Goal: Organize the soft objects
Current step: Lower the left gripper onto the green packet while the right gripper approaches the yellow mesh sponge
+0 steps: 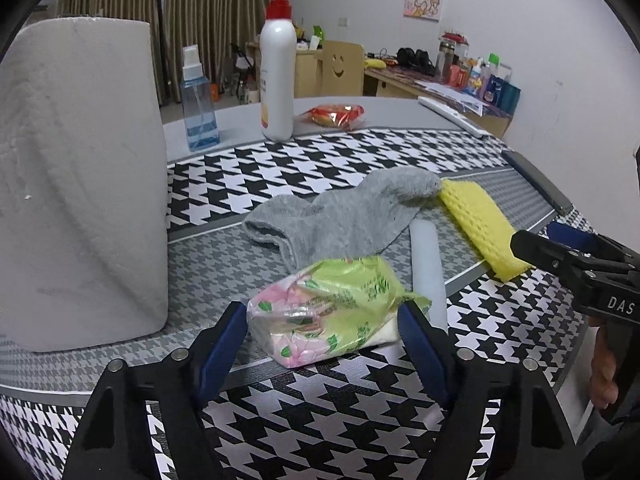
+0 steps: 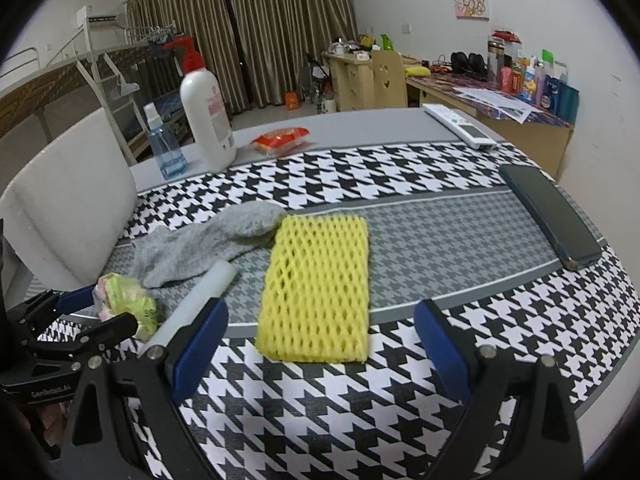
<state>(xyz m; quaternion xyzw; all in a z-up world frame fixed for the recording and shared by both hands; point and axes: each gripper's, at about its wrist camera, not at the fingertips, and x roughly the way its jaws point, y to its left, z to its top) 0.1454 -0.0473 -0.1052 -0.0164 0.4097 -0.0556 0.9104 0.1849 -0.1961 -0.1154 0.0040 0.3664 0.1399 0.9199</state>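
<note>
My left gripper (image 1: 320, 320) is shut on a green and pink tissue pack (image 1: 332, 308), near the table's front edge; the pack also shows in the right wrist view (image 2: 128, 304). A grey sock (image 1: 340, 216) lies just behind it, its toe touching a yellow foam net sleeve (image 1: 480, 224). In the right wrist view the yellow sleeve (image 2: 320, 288) lies flat straight ahead of my right gripper (image 2: 320, 328), which is open and empty with its fingers just short of the sleeve's near end. The sock (image 2: 208, 244) is to its left.
A white tube (image 1: 428, 268) lies between the pack and the sleeve. A large paper towel roll (image 1: 76, 184) stands at left. A spray bottle (image 1: 198, 104), a pump lotion bottle (image 1: 277, 68) and a red snack pack (image 1: 336, 116) are at the back. A phone (image 2: 552, 216) and a remote (image 2: 460, 126) lie right.
</note>
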